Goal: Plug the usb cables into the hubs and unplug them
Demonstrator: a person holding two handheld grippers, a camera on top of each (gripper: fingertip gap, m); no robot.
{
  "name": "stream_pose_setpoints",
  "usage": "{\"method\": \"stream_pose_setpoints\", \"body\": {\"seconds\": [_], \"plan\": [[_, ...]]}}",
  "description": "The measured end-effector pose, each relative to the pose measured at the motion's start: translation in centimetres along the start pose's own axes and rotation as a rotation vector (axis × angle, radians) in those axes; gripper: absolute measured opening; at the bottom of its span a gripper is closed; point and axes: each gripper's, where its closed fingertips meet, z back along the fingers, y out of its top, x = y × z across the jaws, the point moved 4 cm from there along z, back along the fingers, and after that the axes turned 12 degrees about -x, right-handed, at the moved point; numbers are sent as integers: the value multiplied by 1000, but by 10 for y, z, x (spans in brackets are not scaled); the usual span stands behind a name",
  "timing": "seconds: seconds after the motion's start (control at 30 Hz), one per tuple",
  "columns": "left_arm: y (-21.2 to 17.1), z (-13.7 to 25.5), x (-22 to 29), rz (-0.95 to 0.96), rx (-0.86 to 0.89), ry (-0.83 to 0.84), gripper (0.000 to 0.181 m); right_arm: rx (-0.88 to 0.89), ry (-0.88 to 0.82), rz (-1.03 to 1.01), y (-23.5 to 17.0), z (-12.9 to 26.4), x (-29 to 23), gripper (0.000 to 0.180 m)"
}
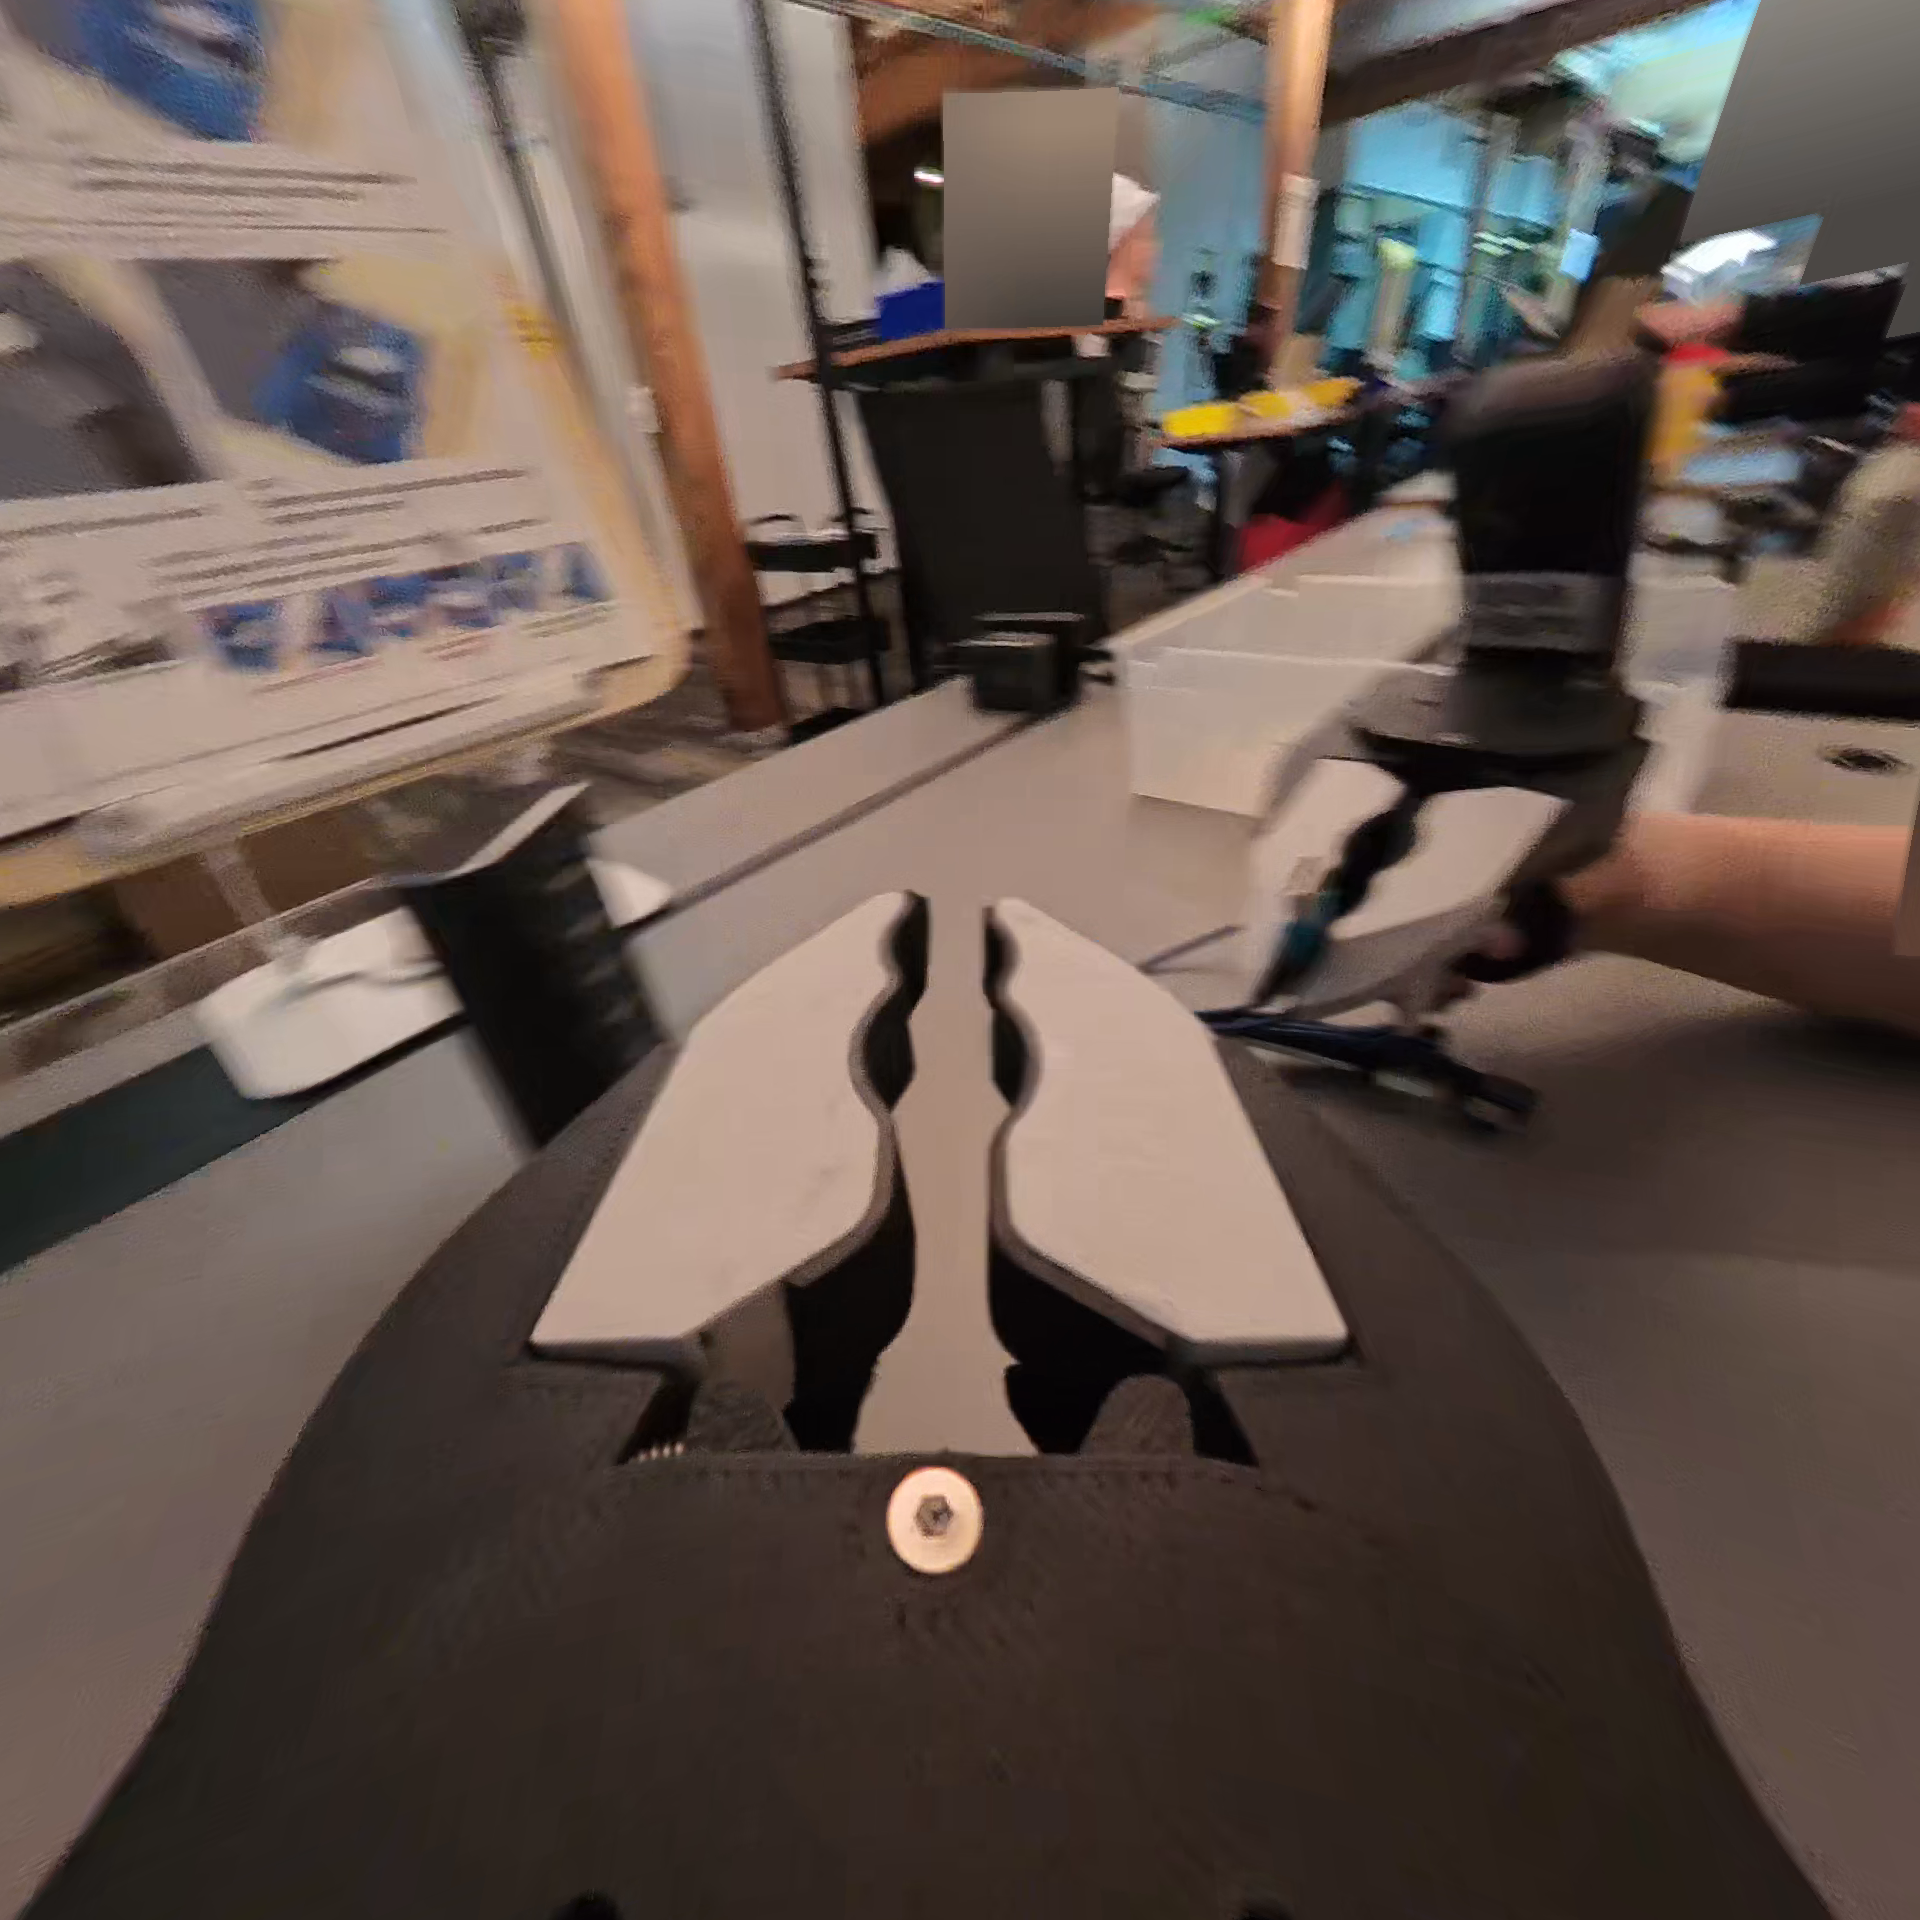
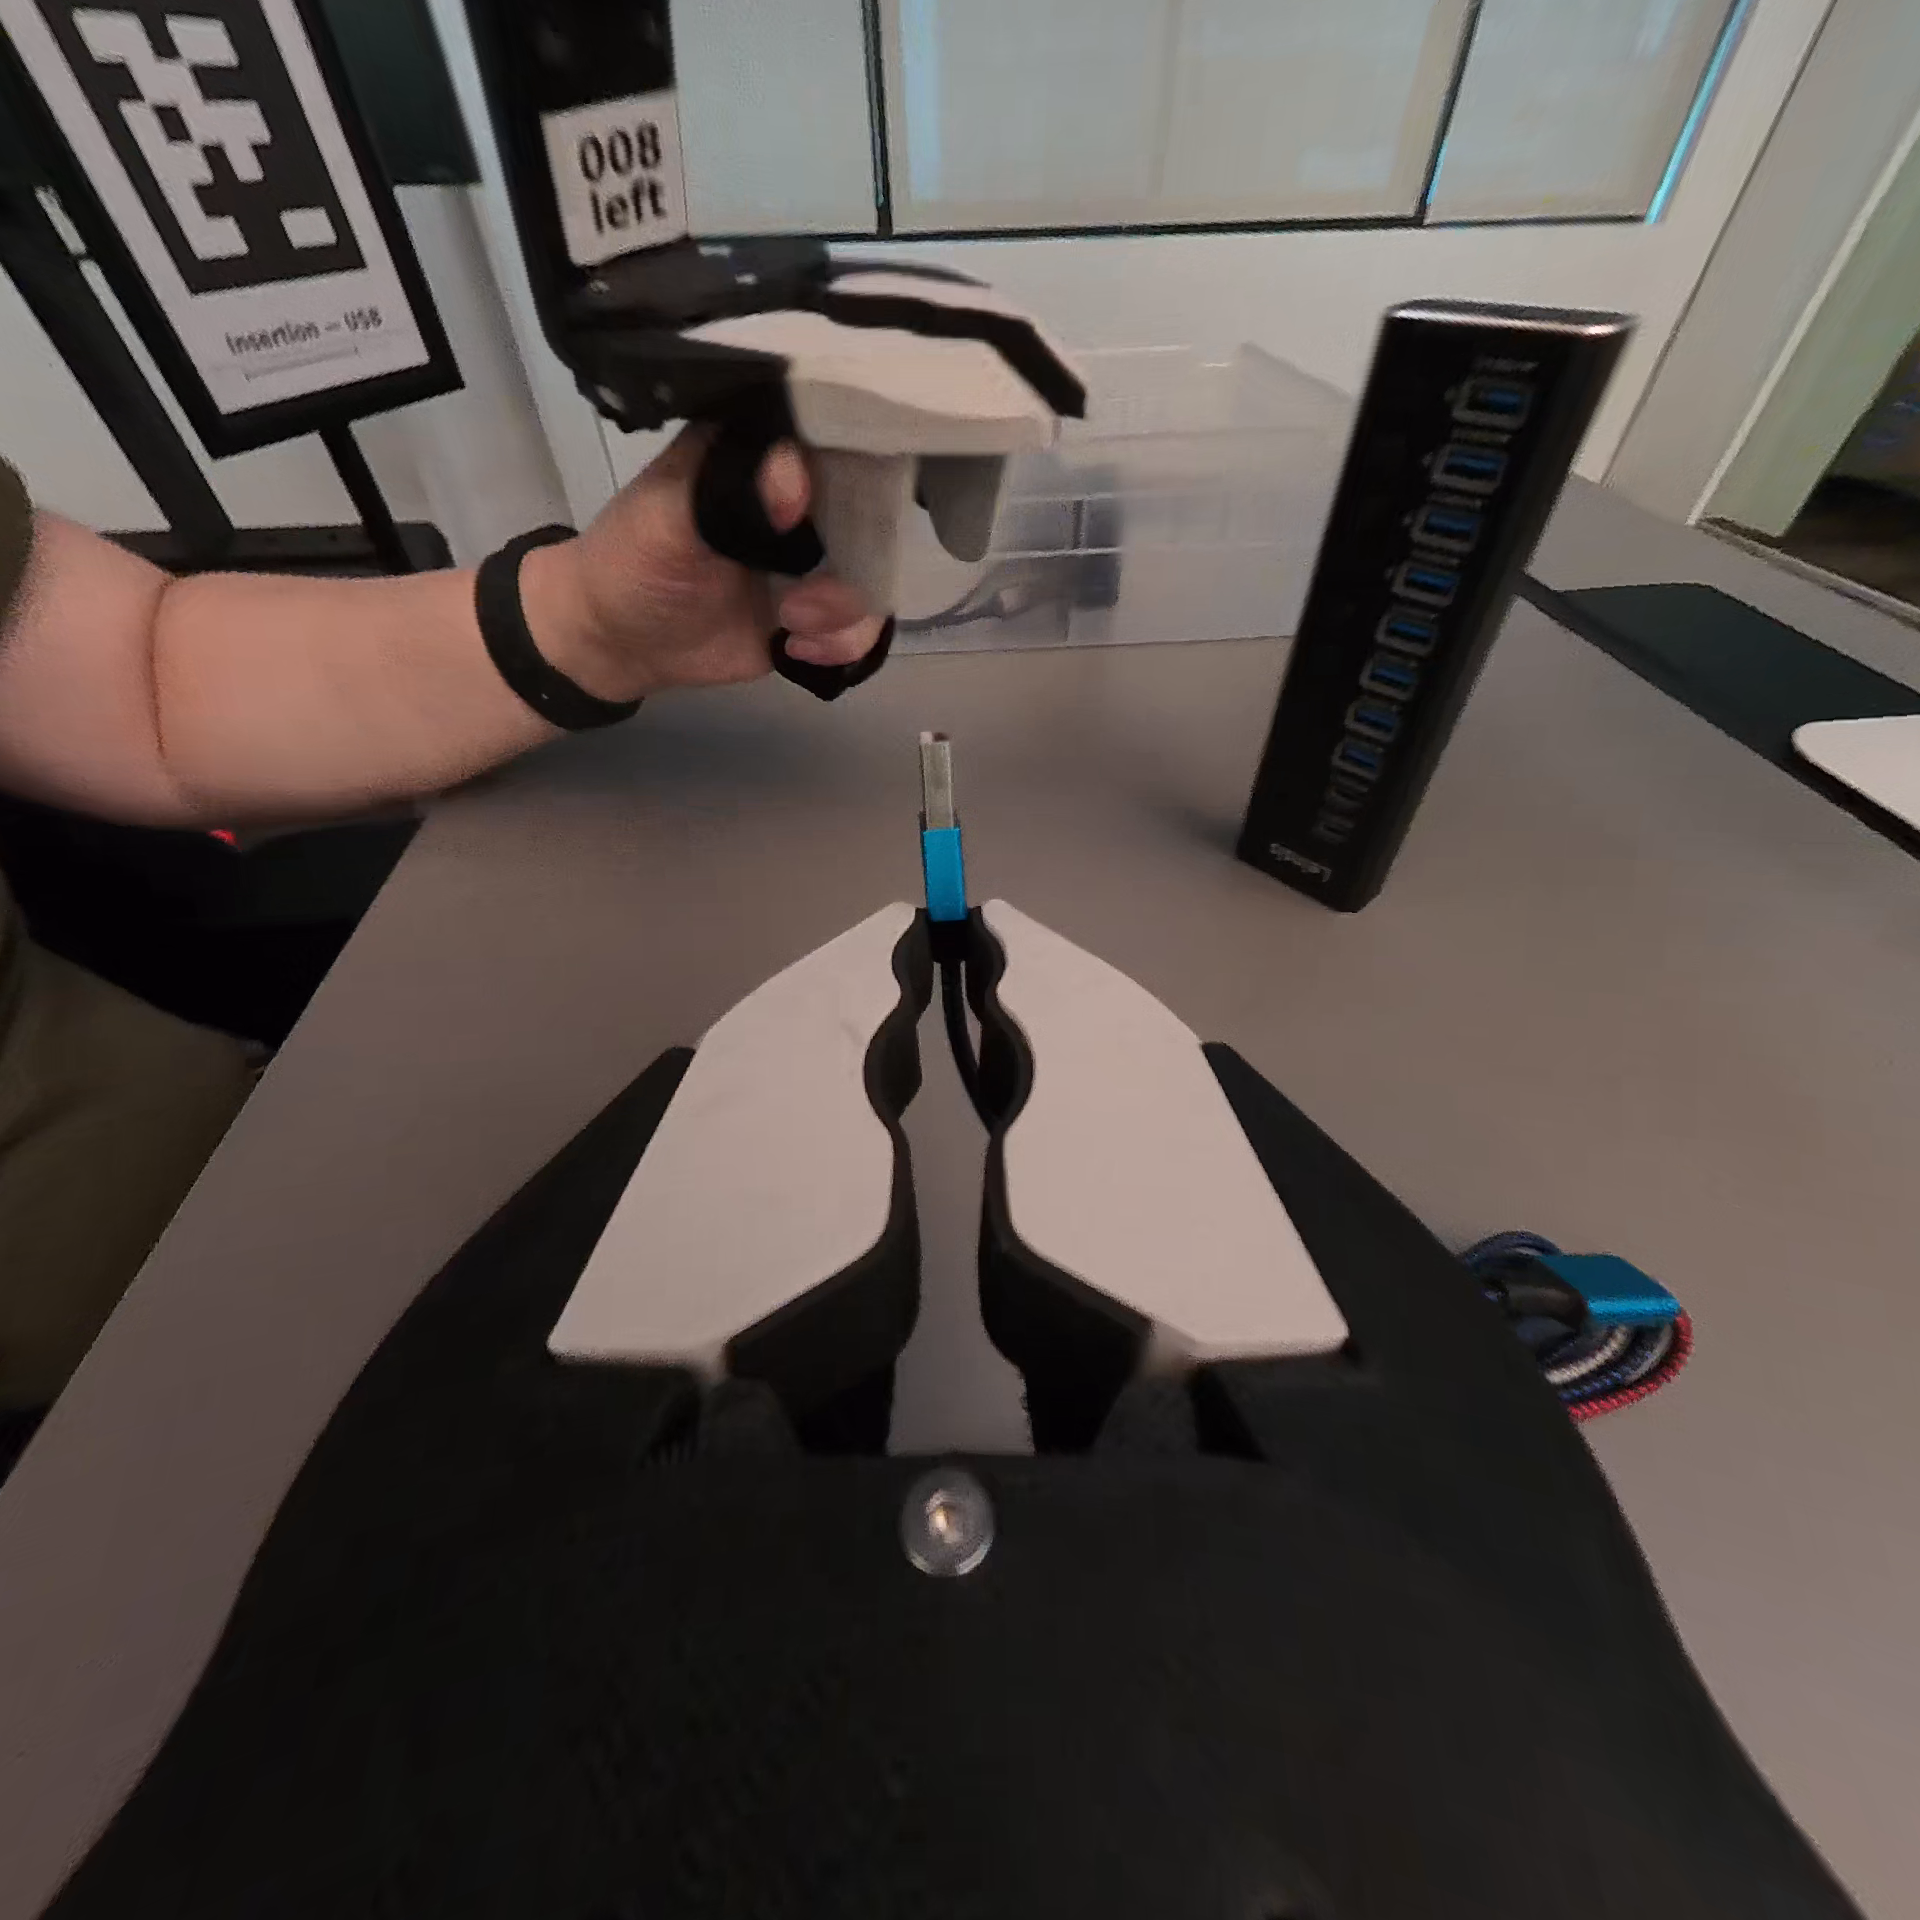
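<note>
My right gripper point(image 2: 945, 914) is shut on a blue USB plug point(image 2: 943, 868). Its metal tip points forward above the grey table point(image 2: 623, 987), and its black cable runs back between the fingers. A black upright USB hub point(image 2: 1434, 623) with several blue ports stands to the front right, apart from the plug. My left gripper point(image 1: 958, 914) is empty, with only a narrow gap between its fingers. It also shows in the right wrist view point(image 2: 925, 509), held in a hand above the table's far left. The left wrist view shows the right gripper point(image 1: 1299, 945) at the right and the blurred hub point(image 1: 530, 987).
A coiled braided cable with a second blue plug point(image 2: 1600, 1304) lies at my right gripper's right side. A clear plastic bin point(image 2: 1143, 499) stands behind the hub. A framed marker sign point(image 2: 229, 208) stands at the far left. A black mat point(image 2: 1714, 665) lies at the right. My hands' fingertips stand some 10 centimetres from each other. From my left tips it is roughly 10 centimetres to the blurred hub point(image 1: 530, 987); from my right, 20 centimetres. It turns up in the right wrist view point(image 2: 1385, 480) as well.
</note>
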Motion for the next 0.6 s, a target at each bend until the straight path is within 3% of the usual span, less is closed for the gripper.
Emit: {"method": "stream_pose_setpoints", "body": {"seconds": [0.13, 0.2, 0.37, 0.6], "plan": [[-4, -27, 50, -6, -151, -306, 35, -58, 45, 47, -4, -9, -12, 6], [-10, -31, 61, -33, -200, -399, 25, -81, 55, 59, -7, -12, -15, 6], [-29, -34, 70, -86, -304, -452, 5, -124, 48, 78, -10, -14, -17, 6], [-25, -41, 76, -55, -325, -486, 6, -168, 34, 110, -11, -12, -18, 6]]}}
